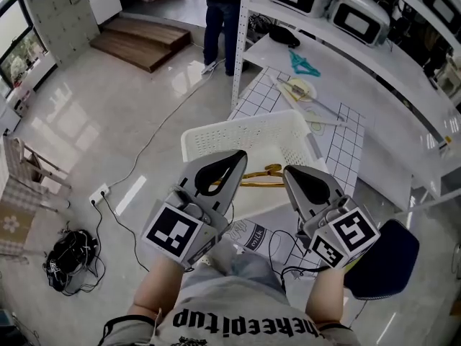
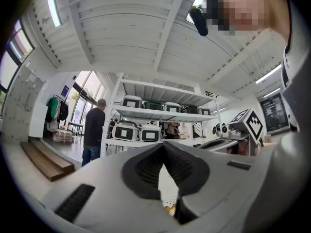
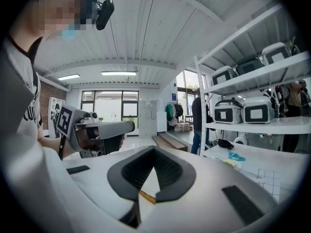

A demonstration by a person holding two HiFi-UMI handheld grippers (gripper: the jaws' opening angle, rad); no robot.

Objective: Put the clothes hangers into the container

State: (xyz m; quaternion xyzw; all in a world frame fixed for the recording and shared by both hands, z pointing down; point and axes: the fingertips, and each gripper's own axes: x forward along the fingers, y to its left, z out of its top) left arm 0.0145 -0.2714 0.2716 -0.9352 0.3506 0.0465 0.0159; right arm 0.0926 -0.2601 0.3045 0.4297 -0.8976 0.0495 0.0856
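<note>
Clothes hangers [image 1: 261, 176] of pale wood lie inside the white slatted container [image 1: 238, 132] at the middle of the head view, showing between the two claws. The container sits at the near edge of the white worktop [image 1: 346, 132] with its gridded mat. The left claw [image 1: 241, 155] hangs over the container's left part with its jaws together, tips meeting and nothing between them. The right claw [image 1: 287, 170] hovers just right of the hangers, and its jaws are closed as well. In the right gripper view a thin strip of wood shows through the gap under the tips of the right claw [image 3: 154, 149]; it looks to lie behind the jaws rather than be gripped, though I can't be sure. A teal hanger [image 1: 304, 65] lies farther up the worktop, and a person [image 1: 223, 20] stands at the top of the frame.
</note>
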